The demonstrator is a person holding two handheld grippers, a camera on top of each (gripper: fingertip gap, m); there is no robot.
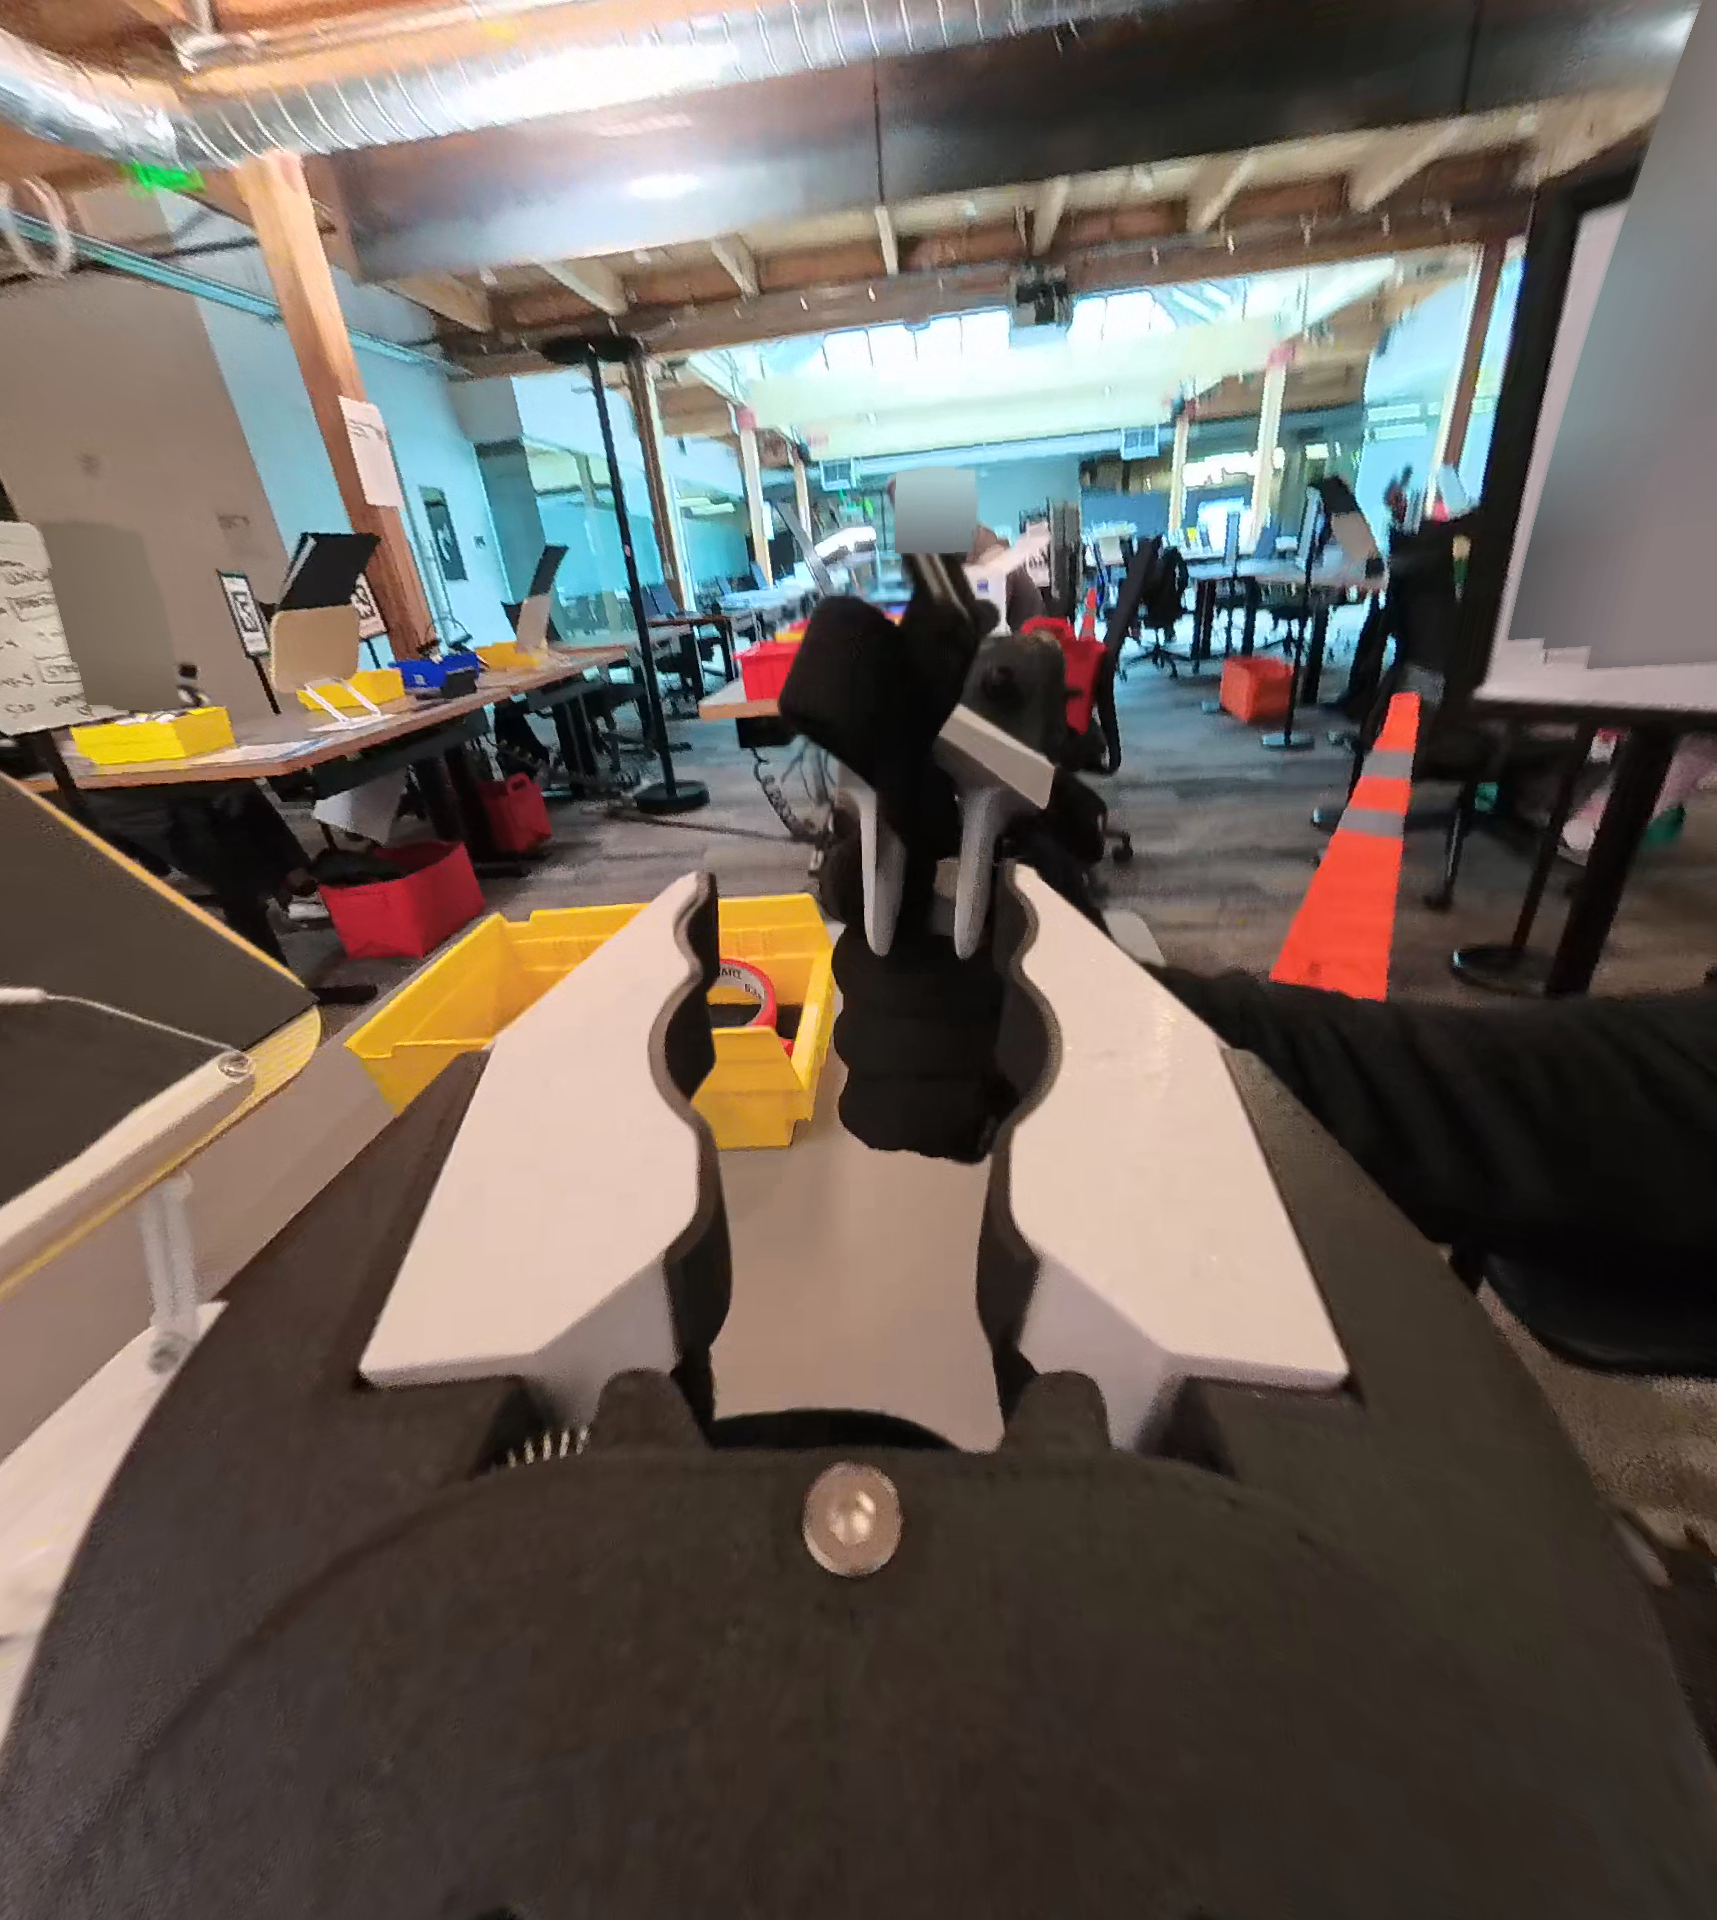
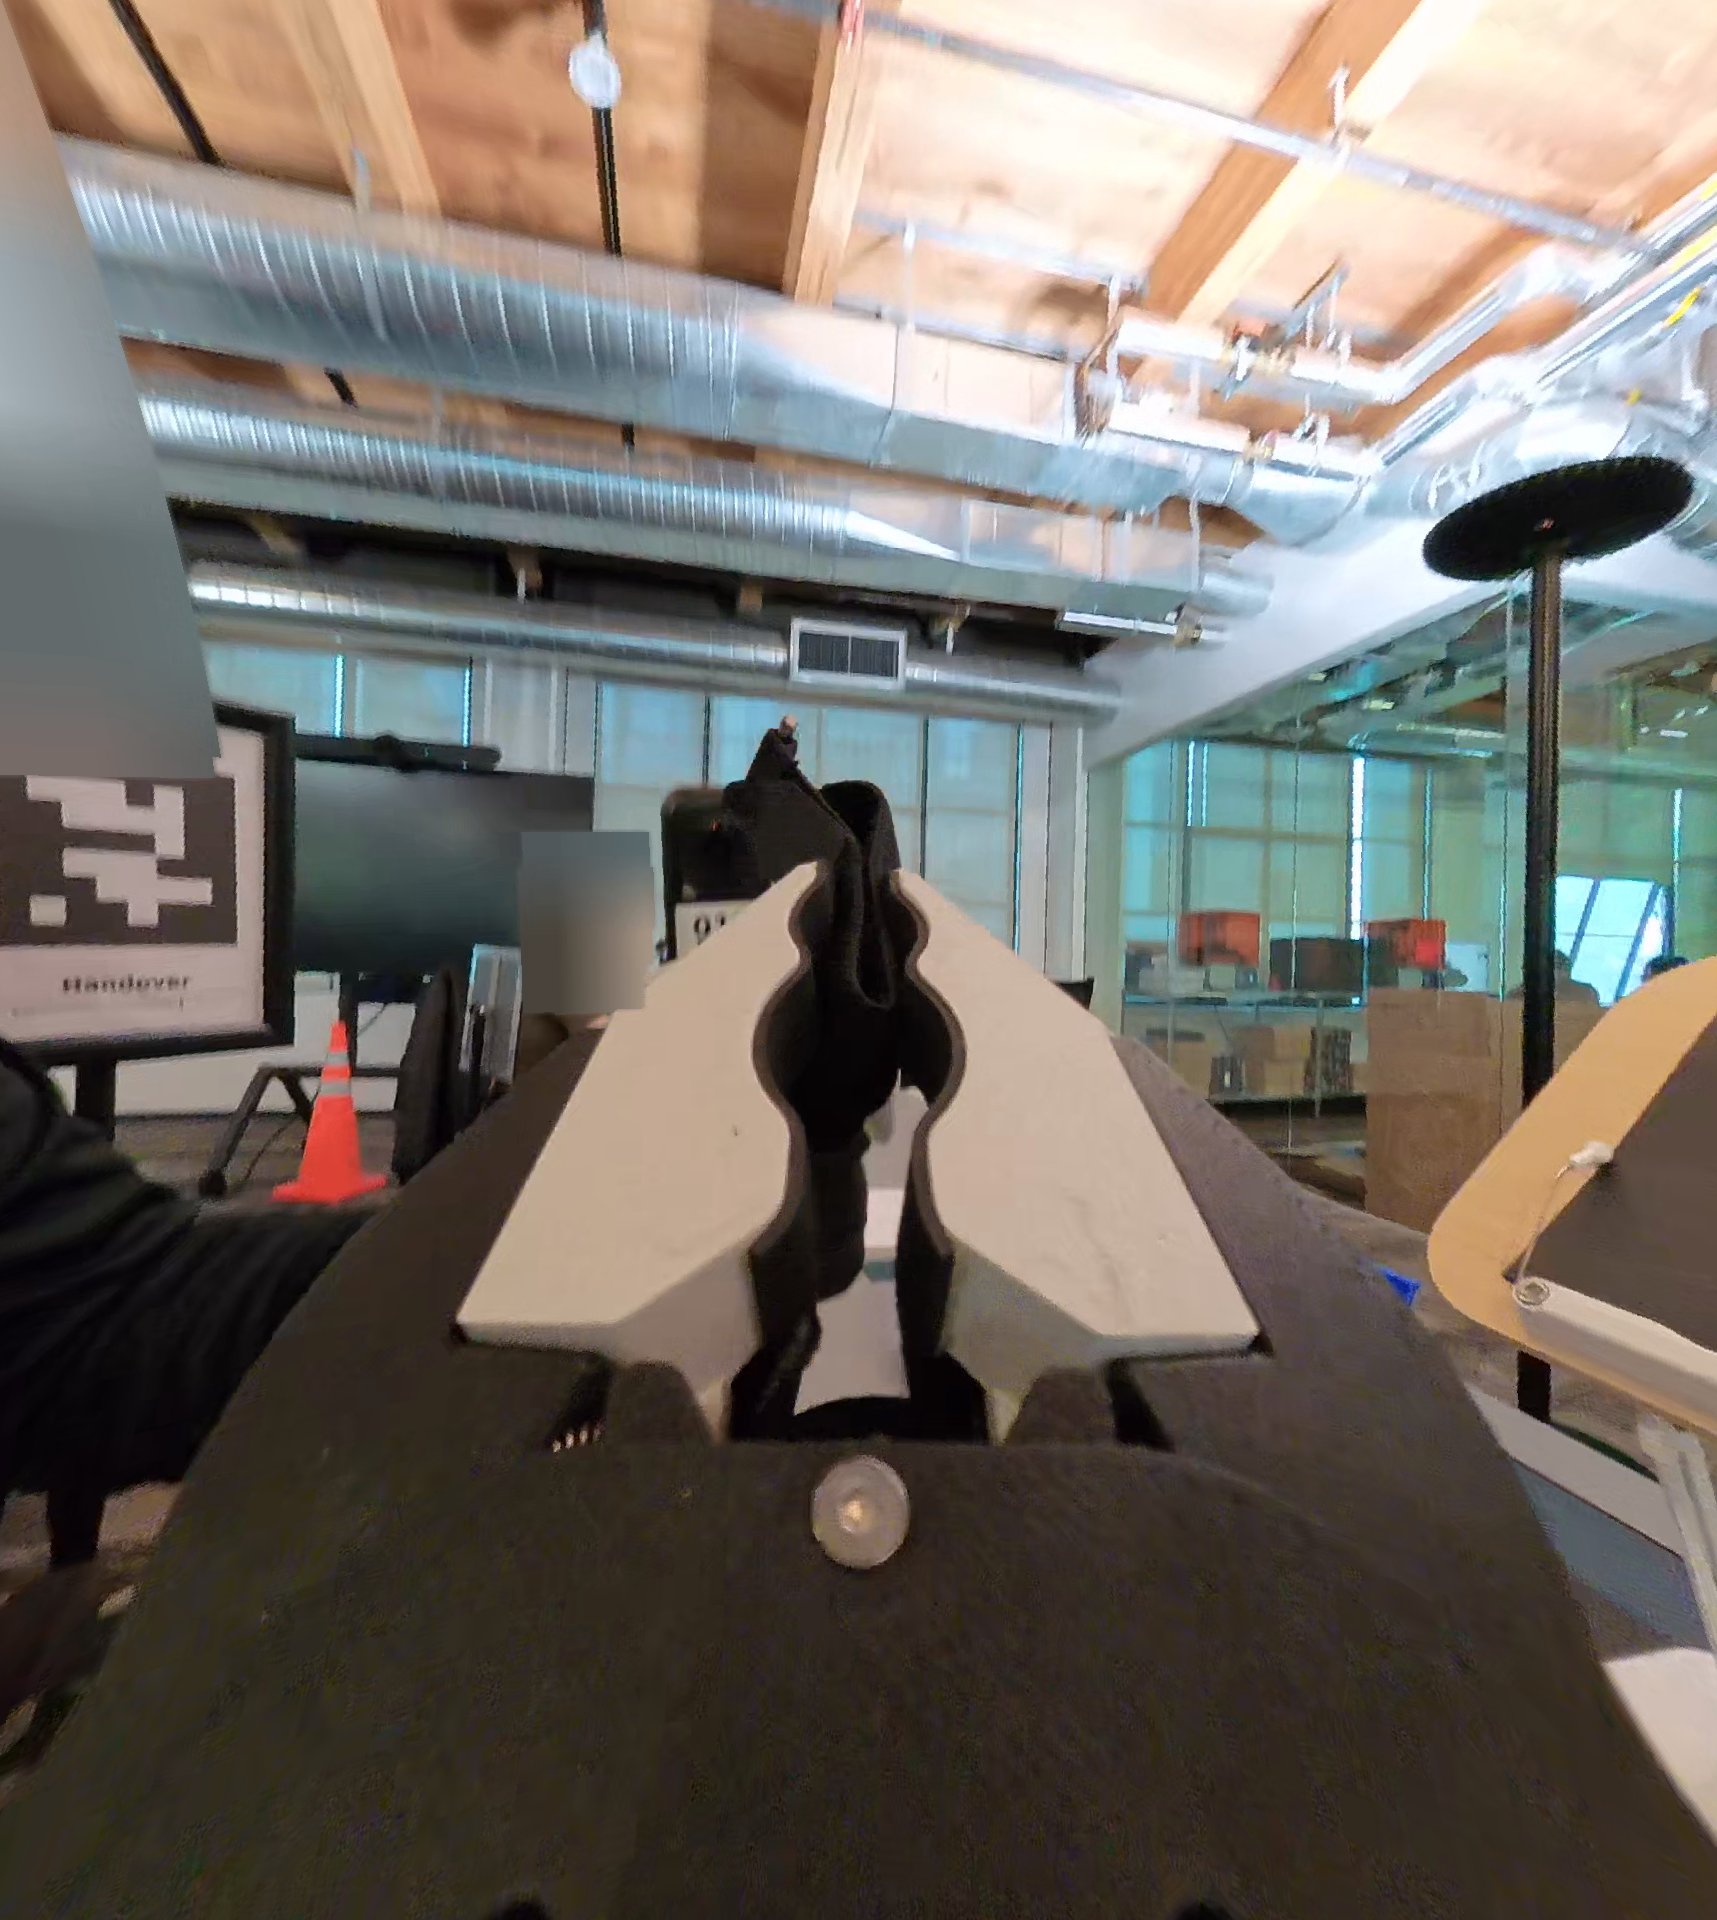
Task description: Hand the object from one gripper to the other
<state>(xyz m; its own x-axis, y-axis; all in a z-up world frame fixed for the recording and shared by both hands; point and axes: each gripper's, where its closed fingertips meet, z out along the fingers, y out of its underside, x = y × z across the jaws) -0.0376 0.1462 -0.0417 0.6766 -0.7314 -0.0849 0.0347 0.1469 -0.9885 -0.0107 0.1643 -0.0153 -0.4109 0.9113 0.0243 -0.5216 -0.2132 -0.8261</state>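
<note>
Right wrist view: the right hand-held gripper (image 2: pixel 859 914) is clamped on a black cloth object (image 2: pixel 849 997), probably a rolled sock. It hangs between the left hand-held gripper's (image 1: pixel 864 925) spread fingers, long axis pointing roughly forward along them.

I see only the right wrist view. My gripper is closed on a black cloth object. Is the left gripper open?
Observer: Yes. The left gripper is open, with a wide gap between its fingers.
Operator: Where is the cloth relative to it?
Observer: The lower end of the black cloth object hangs between those fingers, close to the one at the picture's right.
Operator: What is beyond the gripper?
Observer: A yellow bin holding a red tape roll.
</note>
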